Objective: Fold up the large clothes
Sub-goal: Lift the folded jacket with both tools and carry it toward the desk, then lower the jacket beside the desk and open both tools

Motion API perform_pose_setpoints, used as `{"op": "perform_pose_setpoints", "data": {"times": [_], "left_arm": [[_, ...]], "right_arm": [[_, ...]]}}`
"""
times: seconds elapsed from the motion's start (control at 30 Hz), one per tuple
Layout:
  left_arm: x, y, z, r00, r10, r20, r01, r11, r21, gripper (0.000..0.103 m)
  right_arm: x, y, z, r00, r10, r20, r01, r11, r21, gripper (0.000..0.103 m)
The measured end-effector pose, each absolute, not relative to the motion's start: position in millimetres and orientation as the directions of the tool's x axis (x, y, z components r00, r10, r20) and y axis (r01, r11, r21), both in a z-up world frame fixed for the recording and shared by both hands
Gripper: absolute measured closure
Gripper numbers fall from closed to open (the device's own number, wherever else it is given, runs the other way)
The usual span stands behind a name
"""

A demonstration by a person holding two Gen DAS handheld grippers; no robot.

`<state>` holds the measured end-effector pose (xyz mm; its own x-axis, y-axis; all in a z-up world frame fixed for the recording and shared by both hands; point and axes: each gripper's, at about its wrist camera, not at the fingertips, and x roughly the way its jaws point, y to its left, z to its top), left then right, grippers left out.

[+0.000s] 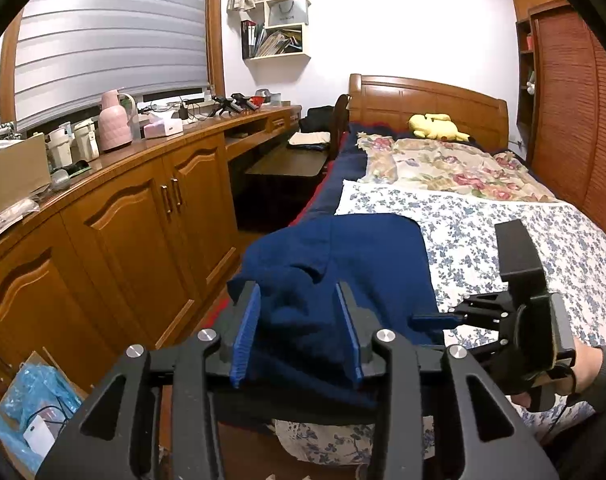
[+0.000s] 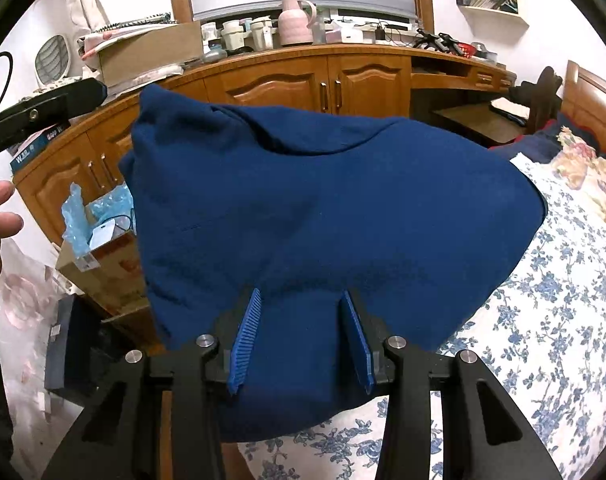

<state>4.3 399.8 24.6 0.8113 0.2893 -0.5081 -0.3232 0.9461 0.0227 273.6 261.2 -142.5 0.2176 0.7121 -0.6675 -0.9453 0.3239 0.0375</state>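
A dark blue garment [image 1: 335,280] lies folded into a compact bundle at the near left corner of the bed [image 1: 503,232]; it also fills the right wrist view [image 2: 335,208]. My left gripper [image 1: 299,292] is open, its blue pads [image 1: 247,328] apart over the garment's near edge. My right gripper [image 2: 301,300] is open too, with the pads [image 2: 245,340] on either side of the cloth's near edge, not pinching it. The right gripper also shows in the left wrist view [image 1: 431,320], low at the garment's right side.
The bed has a blue-flowered sheet, a floral quilt [image 1: 443,164] and a yellow plush toy [image 1: 437,126] by the headboard. A long wooden cabinet [image 1: 135,216] stands at the left with a pink jug [image 1: 115,122]. A cardboard box with blue plastic [image 2: 99,232] stands on the floor.
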Motion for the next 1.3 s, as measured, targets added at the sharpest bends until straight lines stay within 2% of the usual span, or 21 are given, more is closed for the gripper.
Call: {"op": "perform_pose_setpoints", "data": {"times": [0.3, 0.47, 0.57, 0.9, 1.17, 1.23, 1.3], "left_arm": [[20.5, 399.7, 7.3, 0.783, 0.29, -0.55, -0.327, 0.945, 0.033, 0.062], [30.0, 408.0, -9.5, 0.728, 0.366, -0.58, -0.383, 0.919, 0.099, 0.06], [26.6, 417.9, -17.7, 0.709, 0.377, -0.596, -0.405, 0.91, 0.093, 0.058], [13.9, 411.7, -17.0, 0.707, 0.39, -0.59, -0.428, 0.9, 0.082, 0.055], [9.0, 362.3, -1.6, 0.764, 0.339, -0.55, -0.356, 0.931, 0.079, 0.054], [12.7, 342.6, 0.8, 0.783, 0.311, -0.539, -0.323, 0.944, 0.075, 0.053], [16.1, 328.3, 1.1, 0.796, 0.284, -0.534, -0.296, 0.953, 0.066, 0.048]], "right_arm": [[264.2, 255.0, -140.9, 0.223, 0.713, -0.664, -0.942, 0.333, 0.041, 0.058], [261.9, 253.6, -141.1, 0.228, 0.718, -0.657, -0.941, 0.335, 0.04, 0.057], [259.0, 251.8, -140.4, 0.238, 0.719, -0.652, -0.941, 0.337, 0.028, 0.056], [244.5, 222.6, -128.9, 0.293, 0.717, -0.633, -0.927, 0.374, -0.006, 0.045], [232.0, 157.2, -123.9, 0.327, 0.729, -0.601, -0.91, 0.414, 0.007, 0.034], [229.6, 139.3, -122.7, 0.338, 0.73, -0.594, -0.904, 0.427, 0.009, 0.031], [228.6, 119.9, -121.4, 0.354, 0.728, -0.587, -0.895, 0.446, 0.015, 0.027]]}}
